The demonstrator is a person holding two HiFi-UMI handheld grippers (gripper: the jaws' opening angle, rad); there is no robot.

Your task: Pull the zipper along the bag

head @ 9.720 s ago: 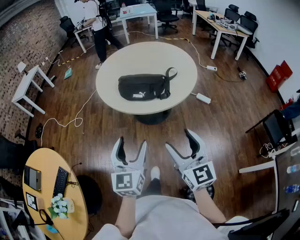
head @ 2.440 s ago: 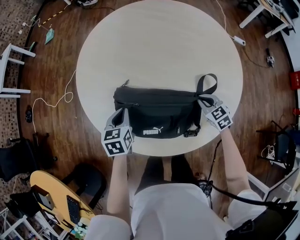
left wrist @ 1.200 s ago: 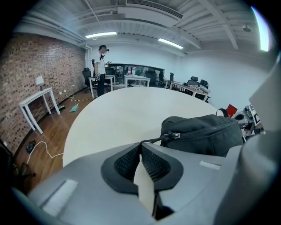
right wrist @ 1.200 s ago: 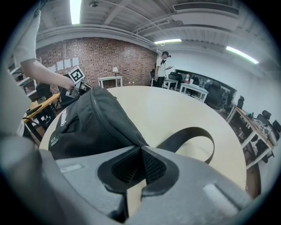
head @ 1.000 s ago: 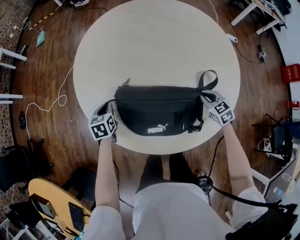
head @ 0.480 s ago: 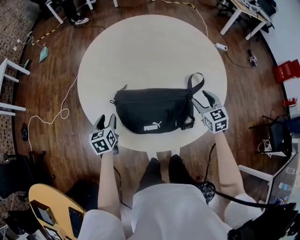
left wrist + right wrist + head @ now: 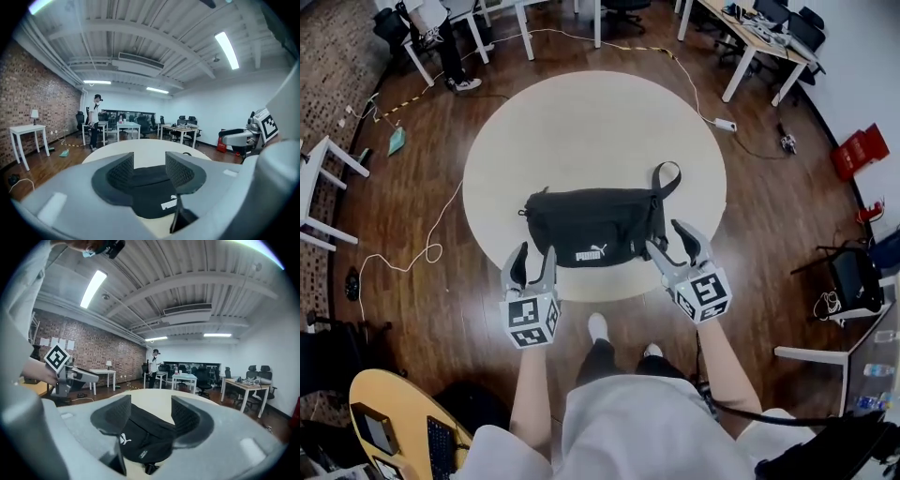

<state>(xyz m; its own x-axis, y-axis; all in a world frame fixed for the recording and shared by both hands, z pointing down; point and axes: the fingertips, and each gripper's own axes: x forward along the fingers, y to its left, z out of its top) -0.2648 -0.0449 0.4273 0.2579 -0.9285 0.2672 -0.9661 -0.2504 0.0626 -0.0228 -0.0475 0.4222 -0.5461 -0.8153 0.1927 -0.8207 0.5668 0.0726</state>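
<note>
item: left claw [image 7: 534,255]. jaws spread, having just been opening. nothing pinched; only air between the pads, with the bag showing through the gap.

item: right claw [image 7: 668,239]. same state: spread, just been opening, empty.

item: bag [image 7: 591,225]. black and soft, lying flat on the round desk [image 7: 591,122]. it sits ahead of and below both claws, between the two, touching neither. its strap [image 7: 664,178] loops off the end nearer my right claw.

item: zipper. i judge it runs along the bag's top, on the side away from my claws. the pull tab is too small to place from here, so i cannot say how far along it stands.

step in hand, judged: both claws hang clear of the bag, so either the run is finished or a fresh grip is due.

handling note: if more pull is needed, set one claw down on the bag's end to hold the fabric taut. pinch only the tab with the other claw. draw level along the teeth, not upward, or the soft cloth may bunch and jam the slider.
</note>
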